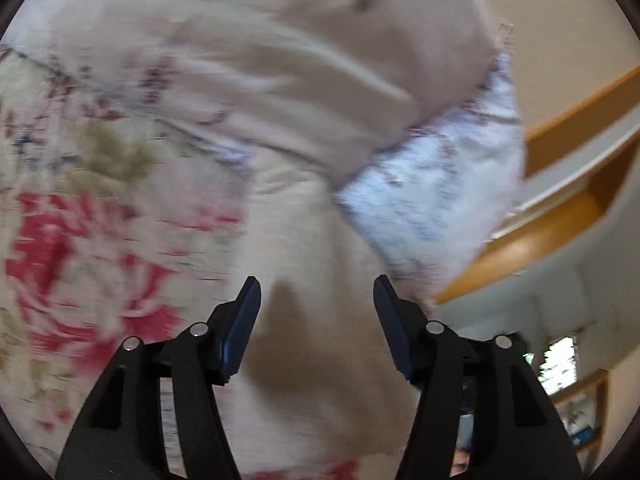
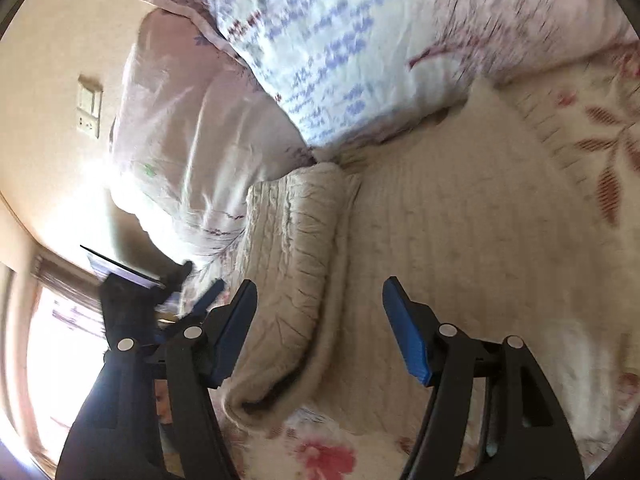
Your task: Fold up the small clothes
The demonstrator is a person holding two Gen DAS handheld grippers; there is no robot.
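A cream knitted garment (image 2: 440, 240) lies on the floral bedspread (image 2: 600, 152), one side folded over into a thick ribbed flap (image 2: 296, 248). My right gripper (image 2: 318, 300) is open and empty, just above the garment with its fingers on either side of the flap's edge. My left gripper (image 1: 316, 300) is open and empty over a beige stretch of cloth (image 1: 304, 240), blurred by motion. It also shows in the right wrist view (image 2: 200, 300) at the garment's left edge.
Pillows in pale floral covers (image 2: 340, 40) lie along the far side of the garment. The bedspread with red flowers (image 1: 80, 260) fills the left. A wooden bed frame (image 1: 560, 208) and a shelf (image 1: 576, 412) are at right. A wall switch (image 2: 89, 106) is at left.
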